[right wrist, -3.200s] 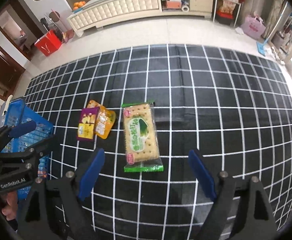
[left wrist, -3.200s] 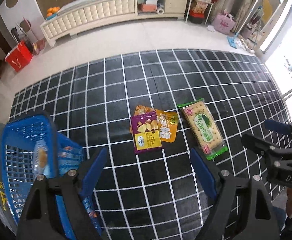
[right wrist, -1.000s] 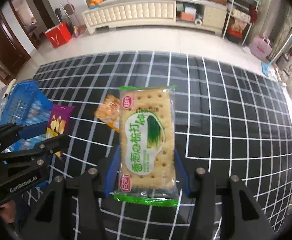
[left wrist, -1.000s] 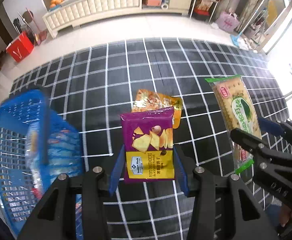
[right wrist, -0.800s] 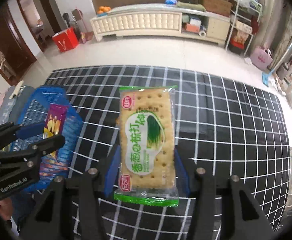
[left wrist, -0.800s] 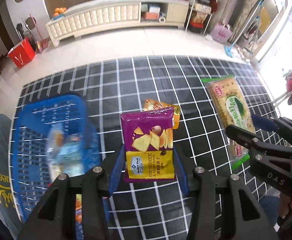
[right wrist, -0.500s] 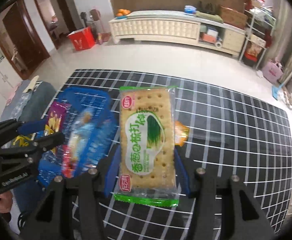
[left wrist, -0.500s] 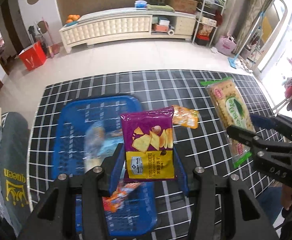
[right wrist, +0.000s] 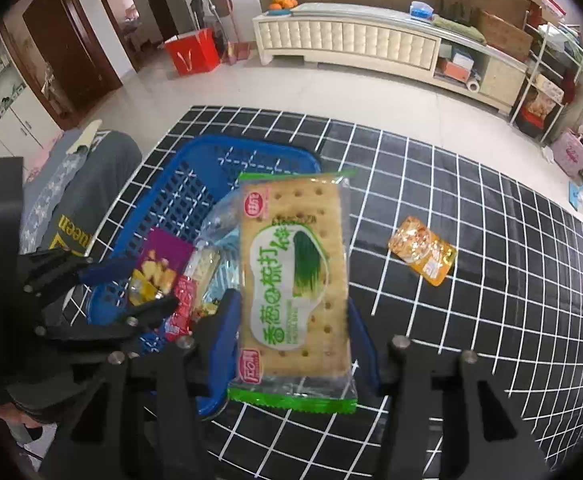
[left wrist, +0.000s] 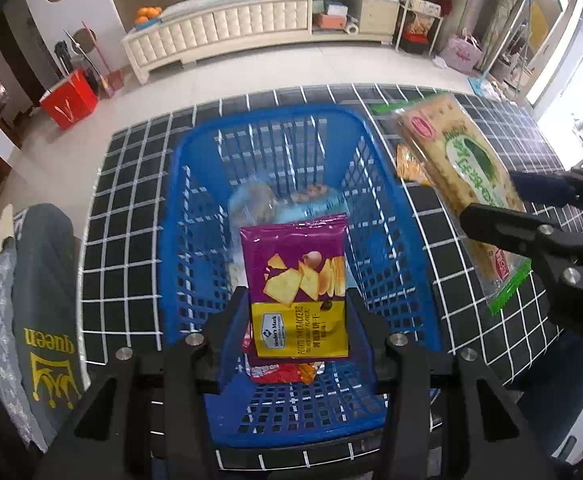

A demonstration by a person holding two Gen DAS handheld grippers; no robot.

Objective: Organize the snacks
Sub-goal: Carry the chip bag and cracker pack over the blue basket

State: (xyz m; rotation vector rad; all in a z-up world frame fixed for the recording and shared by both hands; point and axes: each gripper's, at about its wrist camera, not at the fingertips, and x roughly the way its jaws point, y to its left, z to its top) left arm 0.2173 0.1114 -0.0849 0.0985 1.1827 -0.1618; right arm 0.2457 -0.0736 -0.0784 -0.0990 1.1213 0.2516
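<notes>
Fingers of left gripper [left wrist: 297, 312] clamp purple-and-yellow chip packet [left wrist: 297, 280] above blue plastic mesh basket [left wrist: 387, 208]; right gripper [right wrist: 291, 340] pinches clear green-trimmed cracker pack [right wrist: 293, 280]. Orange foil pouch [right wrist: 421, 250] lies on black grid mat [right wrist: 471, 320].

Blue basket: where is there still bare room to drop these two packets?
In the blue basket, the near floor below the red wrapper and the far end behind the clear bags show bare mesh. The middle is crowded. The mat is open around the orange pouch.

The chip bag [left wrist: 297, 280] hangs over the basket [left wrist: 391, 200], the cracker pack [left wrist: 461, 172] to its right.
</notes>
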